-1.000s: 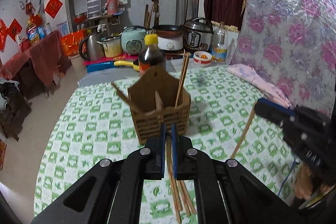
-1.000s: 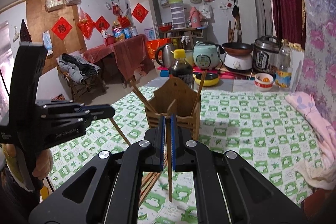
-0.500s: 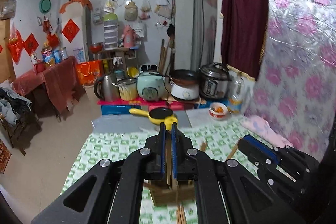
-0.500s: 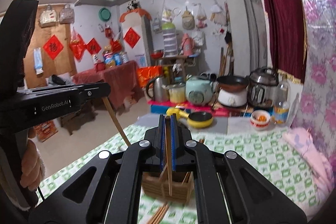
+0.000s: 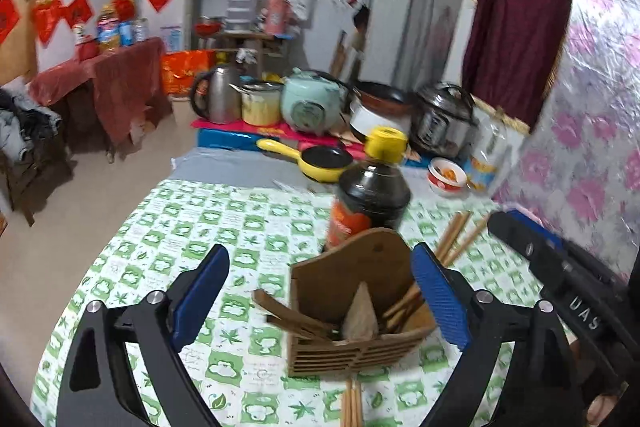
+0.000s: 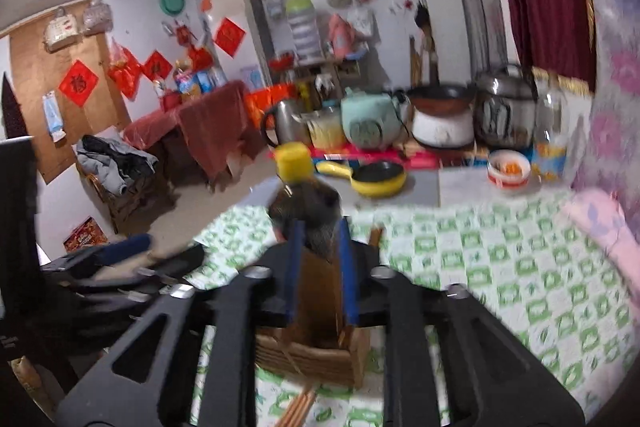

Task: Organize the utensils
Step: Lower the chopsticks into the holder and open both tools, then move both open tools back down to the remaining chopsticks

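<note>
The right wrist view is smeared by motion. There the holder (image 6: 316,343) sits half hidden behind the right gripper (image 6: 320,267), and the bottle (image 6: 304,203) behind it blurs. Chopsticks (image 5: 352,407) before the holder run off the bottom edge.

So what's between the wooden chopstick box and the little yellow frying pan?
In the left wrist view, a dark sauce bottle with a yellow cap stands between the slatted wooden chopstick box and the small yellow frying pan.
</note>
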A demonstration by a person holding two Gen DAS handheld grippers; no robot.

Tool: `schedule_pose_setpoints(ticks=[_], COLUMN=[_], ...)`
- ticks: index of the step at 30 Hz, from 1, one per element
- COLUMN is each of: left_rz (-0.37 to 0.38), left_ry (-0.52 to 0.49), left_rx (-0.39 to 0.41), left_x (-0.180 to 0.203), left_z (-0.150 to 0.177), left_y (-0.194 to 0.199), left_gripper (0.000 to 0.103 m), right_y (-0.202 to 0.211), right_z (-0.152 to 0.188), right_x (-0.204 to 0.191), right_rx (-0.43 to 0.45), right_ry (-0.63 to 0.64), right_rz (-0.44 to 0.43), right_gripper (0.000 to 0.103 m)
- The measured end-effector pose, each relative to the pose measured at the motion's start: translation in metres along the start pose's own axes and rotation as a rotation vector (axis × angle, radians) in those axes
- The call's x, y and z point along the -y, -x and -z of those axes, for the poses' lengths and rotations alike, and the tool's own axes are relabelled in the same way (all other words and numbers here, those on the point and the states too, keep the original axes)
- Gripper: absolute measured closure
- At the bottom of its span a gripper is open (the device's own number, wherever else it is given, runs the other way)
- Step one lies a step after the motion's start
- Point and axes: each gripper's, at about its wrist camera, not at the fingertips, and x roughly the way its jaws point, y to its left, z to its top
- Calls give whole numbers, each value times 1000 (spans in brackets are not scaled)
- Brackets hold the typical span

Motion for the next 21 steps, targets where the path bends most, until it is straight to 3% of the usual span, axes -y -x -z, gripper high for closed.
schedule_pose_setpoints(ticks=[3, 7, 10, 17, 21], left_rz=[1, -31, -49, -71, -70], left_ry=[5, 18, 34, 50, 41], left_rx=[1, 16, 11, -69, -182], left_x=[-8, -17, -25, -46, -54], left_z=[10, 22, 38, 88, 133], left_y=[4, 10, 12, 5, -7], left_gripper=[12, 8, 7, 6, 6], right_y=[7, 24, 36, 62, 60], right_z=[12, 27, 36, 72, 123], right_x=[7, 15, 18, 26, 25], right_rx=[-1, 23, 31, 10, -81], right_ry=[-15, -38, -36, -70, -55], right_rz=[5, 16, 32, 39, 50], right_gripper=[62, 37, 26, 14, 11])
